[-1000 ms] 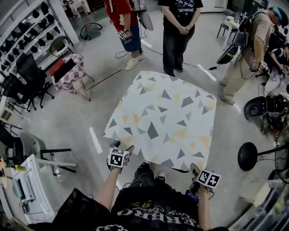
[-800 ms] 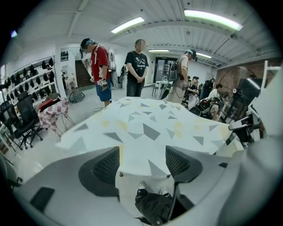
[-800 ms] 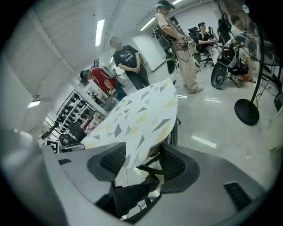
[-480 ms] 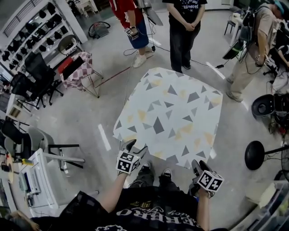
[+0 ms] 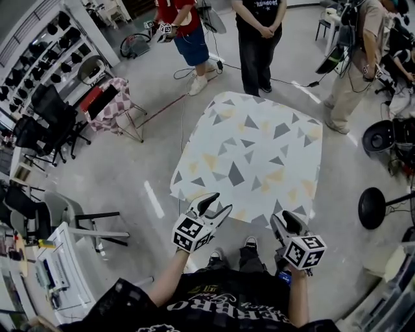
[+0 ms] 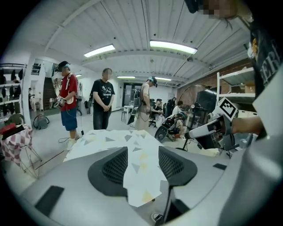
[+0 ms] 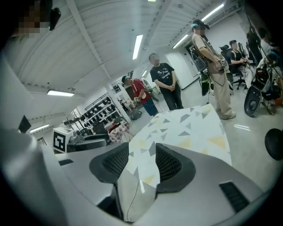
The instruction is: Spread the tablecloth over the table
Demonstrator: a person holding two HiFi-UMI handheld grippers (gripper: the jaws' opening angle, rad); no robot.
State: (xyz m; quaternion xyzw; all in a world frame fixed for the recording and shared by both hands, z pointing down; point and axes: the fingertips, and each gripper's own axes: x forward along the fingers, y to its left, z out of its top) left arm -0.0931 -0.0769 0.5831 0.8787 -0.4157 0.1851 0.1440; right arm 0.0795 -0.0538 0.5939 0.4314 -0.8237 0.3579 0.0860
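In the middle of the floor (image 5: 130, 168) the cloth (image 5: 249, 159) lies spread flat, white with grey and yellow triangles, its edges drooping a little all round; the counter under it is fully covered, so I see none of it; the near edge of the cloth sits just ahead of both tools.

My left tool (image 5: 213, 206) hovers at the near-left part of that edge, pointing forward and somewhat down; its jaws are apart and closing; in the left gripper view the cloth's near edge shows through the gap, and the pads (image 6: 116, 167) are not pressed on it.

My right tool (image 5: 287, 222) hovers at the near-right part of the edge, well apart from the left; its jaws are also apart and closing; in the right gripper view the cloth shows through the gap with bare floor and a thin cable below it, nothing pinched.

Between the tools, just short of the cloth, I see the toes of the wearer's shoes (image 5: 250, 243).

Beyond the far edge stand three people: one in a red top (image 5: 174, 11), one in black (image 5: 258, 35) close to the far edge, one in tan (image 5: 355, 55) off the far-right corner.

To the left a folding chair (image 5: 107, 104) with a checked cover stands well apart from the cloth; to the right a round black base (image 5: 372, 207) rests on the floor.
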